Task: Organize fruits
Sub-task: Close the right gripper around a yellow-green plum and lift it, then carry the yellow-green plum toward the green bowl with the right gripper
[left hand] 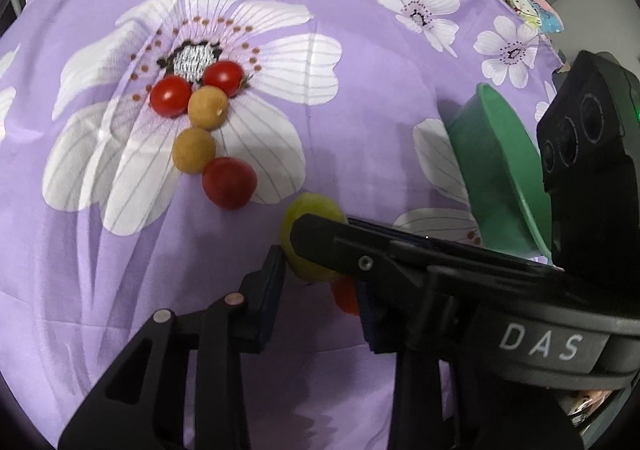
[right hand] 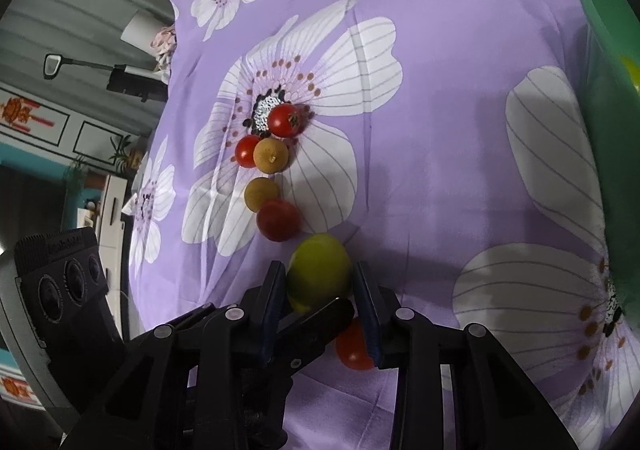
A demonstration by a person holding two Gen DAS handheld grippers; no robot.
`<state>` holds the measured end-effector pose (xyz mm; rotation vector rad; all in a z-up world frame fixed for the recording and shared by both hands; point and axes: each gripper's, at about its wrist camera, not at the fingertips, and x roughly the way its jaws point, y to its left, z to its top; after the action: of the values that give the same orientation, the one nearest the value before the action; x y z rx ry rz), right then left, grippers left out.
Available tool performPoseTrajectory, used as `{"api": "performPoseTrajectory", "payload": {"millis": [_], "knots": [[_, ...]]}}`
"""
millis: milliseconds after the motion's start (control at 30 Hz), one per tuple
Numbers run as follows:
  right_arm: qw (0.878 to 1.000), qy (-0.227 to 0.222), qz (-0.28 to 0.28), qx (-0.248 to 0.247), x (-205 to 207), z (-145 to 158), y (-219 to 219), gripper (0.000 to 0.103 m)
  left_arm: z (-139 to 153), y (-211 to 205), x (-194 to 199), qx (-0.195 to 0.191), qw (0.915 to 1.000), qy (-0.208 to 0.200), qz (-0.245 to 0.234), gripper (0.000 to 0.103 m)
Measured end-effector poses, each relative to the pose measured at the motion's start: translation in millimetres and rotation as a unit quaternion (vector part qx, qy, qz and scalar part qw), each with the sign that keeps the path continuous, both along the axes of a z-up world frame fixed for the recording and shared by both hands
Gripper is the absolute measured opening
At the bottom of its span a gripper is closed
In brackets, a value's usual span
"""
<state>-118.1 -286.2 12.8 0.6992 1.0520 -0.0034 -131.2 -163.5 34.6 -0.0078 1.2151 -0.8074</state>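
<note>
Right claw (right hand: 320, 284): jaws narrow, one blue pad pressed against each side of the yellow-green fruit (right hand: 319, 274), which rests on the cloth.
Left claw (left hand: 320, 270): jaws narrow and set round the same fruit; its left pad touches the fruit's side, while its right pad is hidden behind a finger of the right claw, so a grip cannot be told.
Crossing: the two claws meet at the fruit; a right-claw finger lies over its top in the left wrist view, and a left-claw finger passes under it in the right wrist view.
Small red tomato (right hand: 354, 346): on the cloth, just beside the right claw's right pad, nearer the camera than the yellow-green fruit.
Dark red tomato (left hand: 229, 182): just beyond the yellow-green fruit, apart from every pad.
Chain of fruit: a brown round fruit (left hand: 194, 150) touches the dark red tomato; beyond it lie a second brown fruit (left hand: 208, 107) and two bright red tomatoes (left hand: 171, 95) (left hand: 224, 77), bunched on a large printed flower.
Purple flowered cloth (left hand: 360, 110): carries everything.
Green bowl (left hand: 500, 170): near the cloth's right edge, well apart from the fruit chain.
Writing: "DAS" (left hand: 540, 346) in pale letters on the right claw's body; embossed lettering on the left claw's camera housing is too small to read.
</note>
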Motion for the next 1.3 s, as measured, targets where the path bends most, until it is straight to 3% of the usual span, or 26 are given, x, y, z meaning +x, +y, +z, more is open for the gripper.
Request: {"api": "performPoseTrajectory", "payload": {"millis": [367,733,967,1300], "knots": [[0.996,-0.082,-0.003,-0.030,-21,55,4,0.037,56,-1,-15,-0.024,0.9961,-0.084,-0.009,0.033],[0.983,-0.161,-0.028,-0.086,-52,125,-12,0.037,117,-29,-35,-0.069,0.9833,-0.162,-0.044,0.033],[0.976,-0.188,-0.061,-0.089,-78,129,-39,0.037,123,-61,-54,-0.069,0.9767,-0.185,-0.084,0.033],[0.974,-0.177,-0.114,-0.086,-100,118,-83,0.037,109,-111,-62,-0.070,0.9746,-0.168,-0.131,0.033]]}}
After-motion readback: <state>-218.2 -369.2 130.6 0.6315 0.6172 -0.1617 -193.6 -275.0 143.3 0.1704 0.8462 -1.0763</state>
